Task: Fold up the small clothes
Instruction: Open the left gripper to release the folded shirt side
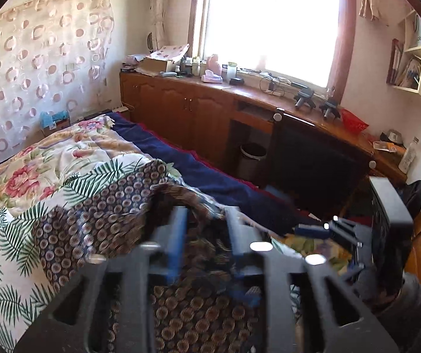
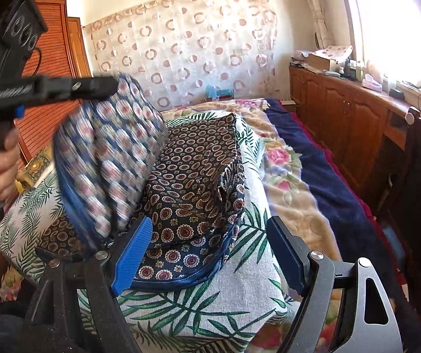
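A navy garment with round medallion print point(image 2: 193, 176) lies folded on a white palm-leaf cloth point(image 2: 210, 309) on the bed. One flap of it point(image 2: 107, 158) stands up, blurred, at the left. The tip of my left gripper point(image 2: 104, 85) is at the flap's top edge. In the left wrist view the left gripper point(image 1: 207, 229) has its fingers apart, with the garment point(image 1: 98, 214) showing through the gap and nothing pinched. My right gripper point(image 2: 210, 253) stands open, its blue pads on either side of the garment's near hem and clear of it.
A floral quilt point(image 2: 284, 170) and a dark blue blanket point(image 2: 328, 176) cover the bed to the right. Wooden cabinets point(image 1: 181, 108) with clutter run under the window, with a bin point(image 1: 251, 158) below the desk. A hand point(image 2: 1, 164) holds the left gripper's handle.
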A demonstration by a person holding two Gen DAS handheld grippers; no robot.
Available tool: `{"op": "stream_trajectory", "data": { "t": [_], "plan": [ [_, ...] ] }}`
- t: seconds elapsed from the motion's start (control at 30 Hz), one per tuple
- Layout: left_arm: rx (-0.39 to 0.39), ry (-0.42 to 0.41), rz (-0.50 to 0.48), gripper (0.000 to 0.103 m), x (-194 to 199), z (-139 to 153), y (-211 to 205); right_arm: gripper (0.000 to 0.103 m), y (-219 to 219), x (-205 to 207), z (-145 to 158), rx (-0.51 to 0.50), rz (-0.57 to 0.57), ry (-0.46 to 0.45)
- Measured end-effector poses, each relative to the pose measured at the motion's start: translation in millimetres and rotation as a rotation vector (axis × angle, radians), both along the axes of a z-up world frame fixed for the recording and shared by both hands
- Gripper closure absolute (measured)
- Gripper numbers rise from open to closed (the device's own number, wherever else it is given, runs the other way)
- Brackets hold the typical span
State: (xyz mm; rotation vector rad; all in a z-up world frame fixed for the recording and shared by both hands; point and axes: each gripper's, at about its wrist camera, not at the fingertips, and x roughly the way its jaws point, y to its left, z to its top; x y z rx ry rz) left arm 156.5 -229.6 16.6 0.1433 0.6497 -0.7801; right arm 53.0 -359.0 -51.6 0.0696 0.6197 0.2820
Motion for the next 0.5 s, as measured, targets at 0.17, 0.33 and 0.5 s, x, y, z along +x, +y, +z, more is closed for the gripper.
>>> {"op": "stream_trajectory", "data": {
  "t": [0.17, 0.33, 0.5],
  "plan": [
    [0.003, -0.014, 0.039, 0.027, -13, -6, 28, 0.022, 2, 1, 3, -0.008, -0.009, -0.004],
    [-0.004, 0.0, 0.114, 0.026, -21, -17, 71, 0.022, 9, 7, 7, -0.017, -0.003, -0.005],
    [-0.004, 0.013, 0.207, 0.026, -25, -30, 111, 0.022, 20, 21, 12, -0.025, 0.016, -0.006]
  ]
}}
